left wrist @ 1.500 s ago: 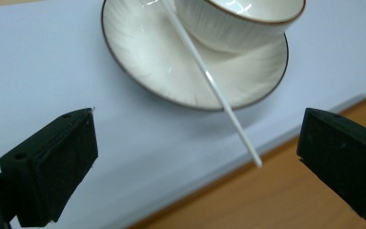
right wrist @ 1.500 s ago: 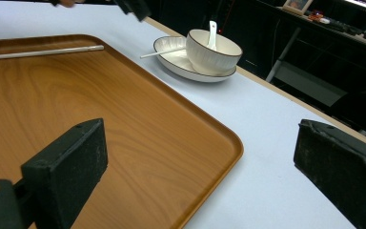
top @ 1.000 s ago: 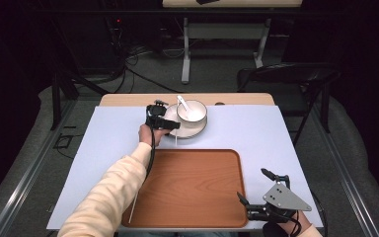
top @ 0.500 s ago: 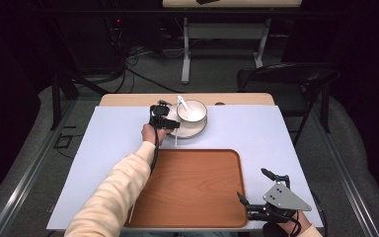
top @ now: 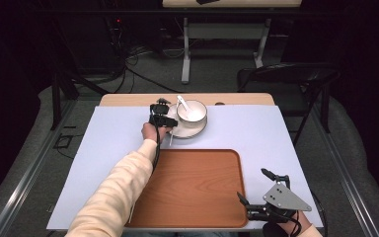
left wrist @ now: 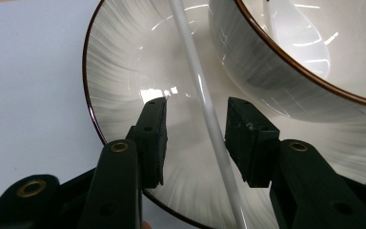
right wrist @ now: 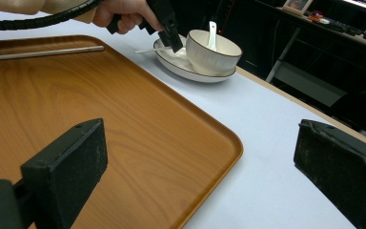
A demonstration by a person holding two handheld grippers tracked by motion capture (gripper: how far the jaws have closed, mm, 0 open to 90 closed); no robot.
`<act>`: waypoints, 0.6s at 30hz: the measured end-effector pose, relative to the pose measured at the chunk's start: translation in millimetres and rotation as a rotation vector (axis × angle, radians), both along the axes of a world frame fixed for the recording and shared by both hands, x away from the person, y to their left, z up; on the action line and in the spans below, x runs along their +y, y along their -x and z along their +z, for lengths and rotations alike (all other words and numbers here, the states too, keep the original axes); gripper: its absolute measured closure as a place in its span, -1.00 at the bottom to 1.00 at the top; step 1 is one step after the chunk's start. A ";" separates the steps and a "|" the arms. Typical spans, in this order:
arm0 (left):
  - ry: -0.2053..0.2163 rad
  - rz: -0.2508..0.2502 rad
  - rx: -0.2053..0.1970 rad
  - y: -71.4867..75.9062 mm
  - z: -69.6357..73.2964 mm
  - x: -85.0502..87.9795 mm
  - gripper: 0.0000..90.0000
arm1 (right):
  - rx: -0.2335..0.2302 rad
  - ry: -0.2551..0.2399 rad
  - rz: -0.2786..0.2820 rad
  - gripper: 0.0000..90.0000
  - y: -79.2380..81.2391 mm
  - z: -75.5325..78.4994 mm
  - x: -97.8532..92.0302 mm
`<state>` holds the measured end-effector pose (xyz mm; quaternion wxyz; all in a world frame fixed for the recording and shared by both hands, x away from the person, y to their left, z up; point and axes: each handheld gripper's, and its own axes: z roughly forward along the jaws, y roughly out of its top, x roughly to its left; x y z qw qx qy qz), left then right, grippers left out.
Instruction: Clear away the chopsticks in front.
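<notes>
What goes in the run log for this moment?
left gripper: jaws just closing around white chopstick on plate | right gripper: open, idle by tray

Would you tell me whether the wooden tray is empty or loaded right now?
Empty. The orange-brown wooden tray shows bare wood in the high view, while the white bowl sits on its plate beyond the tray.

A pale blue-grey counter (top: 276, 133) carries a brown wooden tray (top: 187, 187) at its near edge and a white plate (top: 197, 132) near its far edge.
</notes>
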<state>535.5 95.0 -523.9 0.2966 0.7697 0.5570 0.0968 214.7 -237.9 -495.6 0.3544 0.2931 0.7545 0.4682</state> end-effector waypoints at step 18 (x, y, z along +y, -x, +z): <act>0.017 0.079 0.055 -10.4 -7.7 11.3 0.84 | 0.002 0.000 -0.005 -0.92 -0.3 -0.2 0.1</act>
